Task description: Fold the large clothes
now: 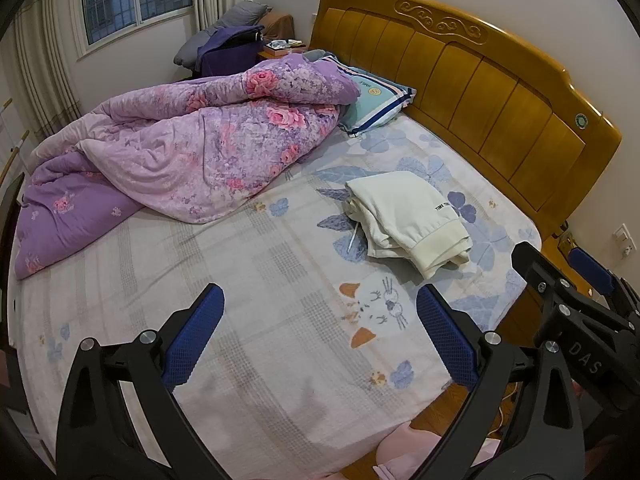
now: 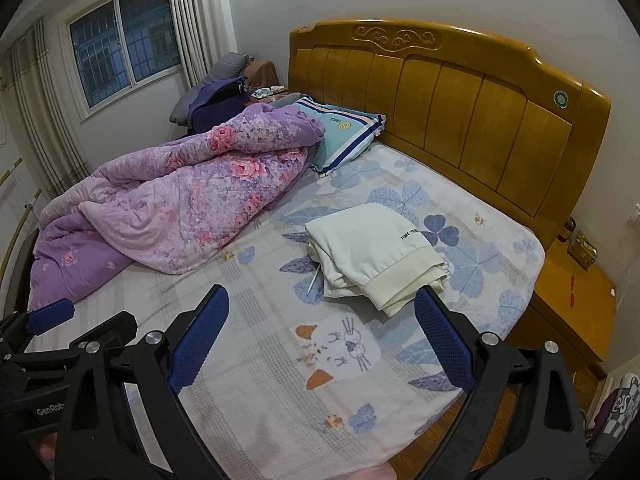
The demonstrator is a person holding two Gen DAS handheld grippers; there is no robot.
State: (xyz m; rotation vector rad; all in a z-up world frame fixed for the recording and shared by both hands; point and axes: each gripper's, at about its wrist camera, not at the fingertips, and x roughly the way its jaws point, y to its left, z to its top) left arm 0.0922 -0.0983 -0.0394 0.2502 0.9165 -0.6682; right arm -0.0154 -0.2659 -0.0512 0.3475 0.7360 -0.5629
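Cream garment [image 2: 374,254] lay bunched, loosely folded, on bedsheet [image 2: 248,352] near headboard [image 2: 460,120], right of purple quilt [image 2: 180,200]. Ribbed cuff [image 2: 404,276] faced me. Left gripper [image 1: 320,334] spread wide, empty, above sheet. Right gripper [image 2: 322,334] likewise wide, empty, garment just beyond its tips. My judgement: pinch two outer corners, lift, shake flat before any fold; avoid grabbing several layers together.

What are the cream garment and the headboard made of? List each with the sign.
Cream garment: looks like soft knit, probably cotton fleece; matte, with a ribbed cuff and limp folds.
Headboard: wood, seemingly varnished; amber panels with carved scrollwork and glossy highlights.
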